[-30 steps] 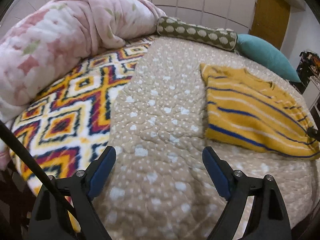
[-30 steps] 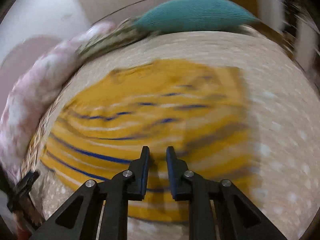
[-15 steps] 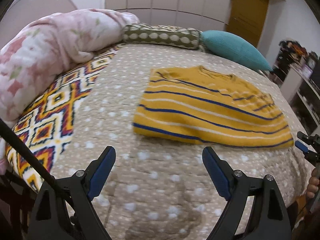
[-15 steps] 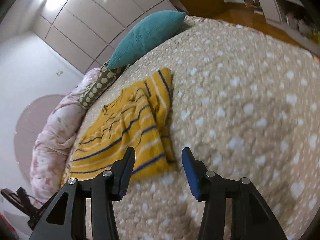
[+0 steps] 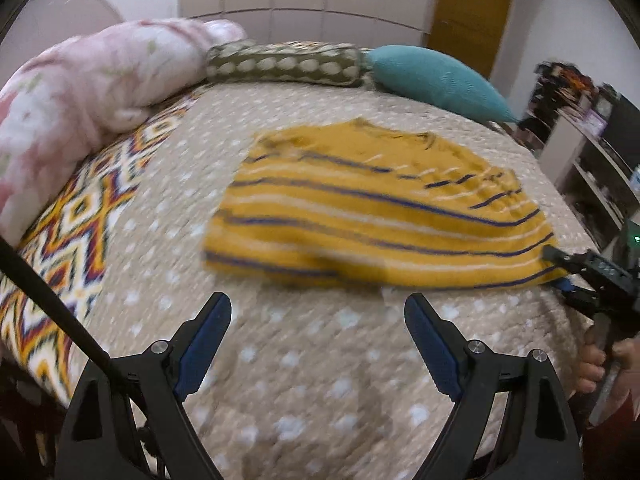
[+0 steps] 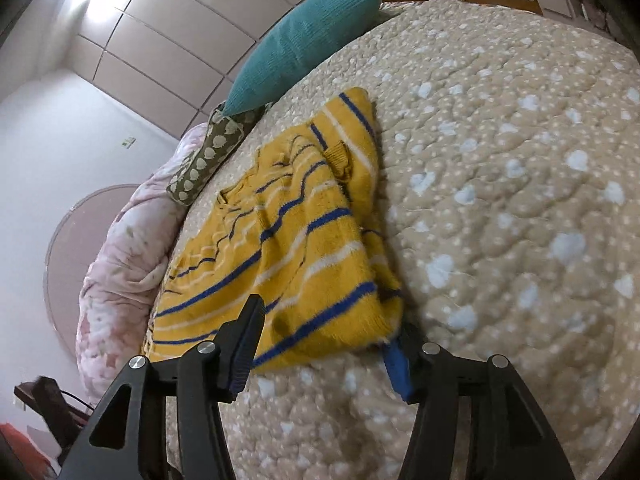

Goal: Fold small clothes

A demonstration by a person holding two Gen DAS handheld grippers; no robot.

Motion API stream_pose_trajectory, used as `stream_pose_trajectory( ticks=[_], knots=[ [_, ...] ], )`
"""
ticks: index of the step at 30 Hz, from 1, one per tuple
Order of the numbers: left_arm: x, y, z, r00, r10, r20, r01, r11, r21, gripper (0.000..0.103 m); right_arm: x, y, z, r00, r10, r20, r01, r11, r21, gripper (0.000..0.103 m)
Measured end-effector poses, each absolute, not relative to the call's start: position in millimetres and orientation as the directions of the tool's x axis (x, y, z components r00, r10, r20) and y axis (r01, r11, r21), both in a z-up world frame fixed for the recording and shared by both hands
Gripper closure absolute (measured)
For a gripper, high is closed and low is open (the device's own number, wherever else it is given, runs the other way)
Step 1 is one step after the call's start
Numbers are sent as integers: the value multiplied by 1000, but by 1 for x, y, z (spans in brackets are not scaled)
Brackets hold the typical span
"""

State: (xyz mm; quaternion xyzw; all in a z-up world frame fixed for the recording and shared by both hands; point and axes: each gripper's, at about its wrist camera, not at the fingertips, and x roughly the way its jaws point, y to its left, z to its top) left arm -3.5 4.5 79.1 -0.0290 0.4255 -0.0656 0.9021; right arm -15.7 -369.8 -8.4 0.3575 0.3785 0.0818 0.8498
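A mustard-yellow sweater (image 5: 376, 216) with blue and white stripes lies on the bed. It is folded, with a sleeve laid across its top.

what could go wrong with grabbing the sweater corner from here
The right gripper is opening around the sweater corner, where layers overlap, so it may pinch only one layer. Its lower finger sits against the quilt and might catch it. The left gripper is open, short of the hem.
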Motion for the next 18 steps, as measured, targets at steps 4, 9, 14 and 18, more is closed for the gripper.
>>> stream_pose_trajectory(
  ticks=[4, 9, 14, 18],
  knots=[
    [35, -21, 77, 600, -191, -777, 127, 982, -143, 15, -12, -365, -9, 704, 390, -593, 140, 743, 655, 42],
    [70, -49, 58, 575, -161, -802, 125, 986, -108, 22, -12, -362, -10, 704, 384, -597, 127, 760, 638, 42],
    [90, -69, 18, 501, -44, -864, 106, 994, 11, 29, -11, -360, -12, 709, 375, -597, 109, 778, 618, 41],
    [84, -77, 15, 538, 3, -843, 113, 991, 75, 27, -12, -357, -13, 717, 365, -594, 96, 793, 602, 41]
  ],
)
